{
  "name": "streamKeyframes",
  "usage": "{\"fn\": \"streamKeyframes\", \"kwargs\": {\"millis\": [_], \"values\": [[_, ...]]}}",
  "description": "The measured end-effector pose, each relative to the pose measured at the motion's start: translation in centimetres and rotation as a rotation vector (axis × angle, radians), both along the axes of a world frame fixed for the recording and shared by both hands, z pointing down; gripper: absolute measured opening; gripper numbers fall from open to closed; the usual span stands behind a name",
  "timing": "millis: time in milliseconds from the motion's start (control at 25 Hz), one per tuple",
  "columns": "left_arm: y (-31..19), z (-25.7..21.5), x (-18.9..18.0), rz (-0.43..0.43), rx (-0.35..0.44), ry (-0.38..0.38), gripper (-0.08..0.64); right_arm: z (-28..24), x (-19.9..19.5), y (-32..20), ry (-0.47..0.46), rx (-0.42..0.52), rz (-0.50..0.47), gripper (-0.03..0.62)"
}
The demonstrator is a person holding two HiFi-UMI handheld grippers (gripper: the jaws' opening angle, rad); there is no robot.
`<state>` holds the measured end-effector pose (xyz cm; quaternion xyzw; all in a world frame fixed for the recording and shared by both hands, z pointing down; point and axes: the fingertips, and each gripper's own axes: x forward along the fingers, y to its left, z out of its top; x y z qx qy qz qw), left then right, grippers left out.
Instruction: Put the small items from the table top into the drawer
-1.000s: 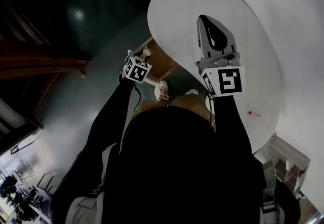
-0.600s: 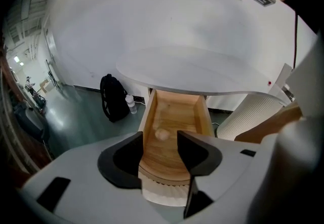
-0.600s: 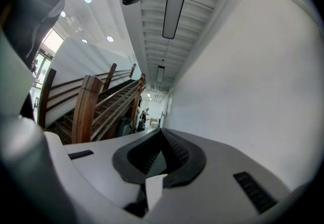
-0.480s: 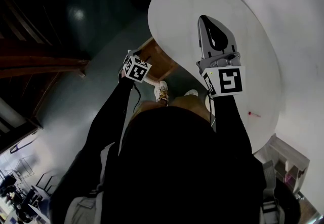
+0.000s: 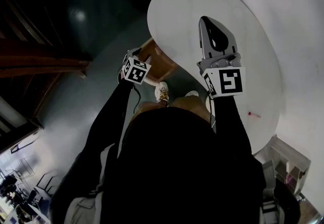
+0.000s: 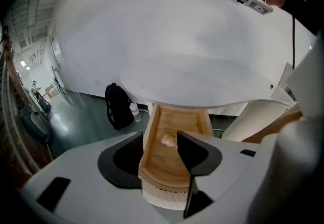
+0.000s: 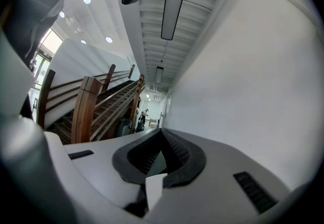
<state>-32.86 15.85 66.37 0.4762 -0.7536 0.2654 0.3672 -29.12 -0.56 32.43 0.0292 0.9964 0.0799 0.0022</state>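
Observation:
The open wooden drawer (image 5: 158, 63) juts from under the white round table top (image 5: 177, 10). A small pale item (image 6: 167, 140) lies inside the drawer (image 6: 174, 159). My left gripper (image 5: 132, 65) hangs over the drawer's near end; in the left gripper view its jaws (image 6: 160, 137) stand open with nothing between them. A small red item (image 5: 253, 114) lies on the table top near its right edge, and it shows as a dot (image 6: 272, 86) in the left gripper view too. My right gripper (image 5: 204, 20) hovers above the table, shut and empty (image 7: 162, 134).
A black backpack (image 6: 117, 106) and a bottle (image 6: 134, 112) stand on the dark floor past the drawer. The person's shoes (image 5: 162, 92) are beside the drawer. A ribbed white table base (image 6: 258, 116) is to the right. A wooden staircase (image 7: 96, 101) shows in the right gripper view.
My left gripper has shifted slightly left and farther over the drawer. The right gripper has stayed nearly still above the table.

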Motion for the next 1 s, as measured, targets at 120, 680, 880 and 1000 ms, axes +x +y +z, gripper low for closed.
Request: {"fn": "streamKeyframes", "kwargs": {"millis": [120,680,880,1000], "values": [[-1.0,-3.5,-1.6,-0.017,0.076,-0.070,0.222,-0.2,0.0,-0.3,-0.009,-0.002,0.015,0.026],[-8.4,-31.5,-2.6,0.059,0.597,-0.519,0.222,-2.3,1.4,-3.1,-0.074,0.019,0.113,0.028],[-9.7,-34.3,-0.8,0.109,0.661,-0.552,0.222,-2.0,2.6,-4.2,-0.073,0.019,0.152,0.026],[-11.6,-34.8,0.8,0.142,0.693,-0.526,0.222,-2.1,4.2,-5.4,-0.072,0.028,0.179,0.026]]}}
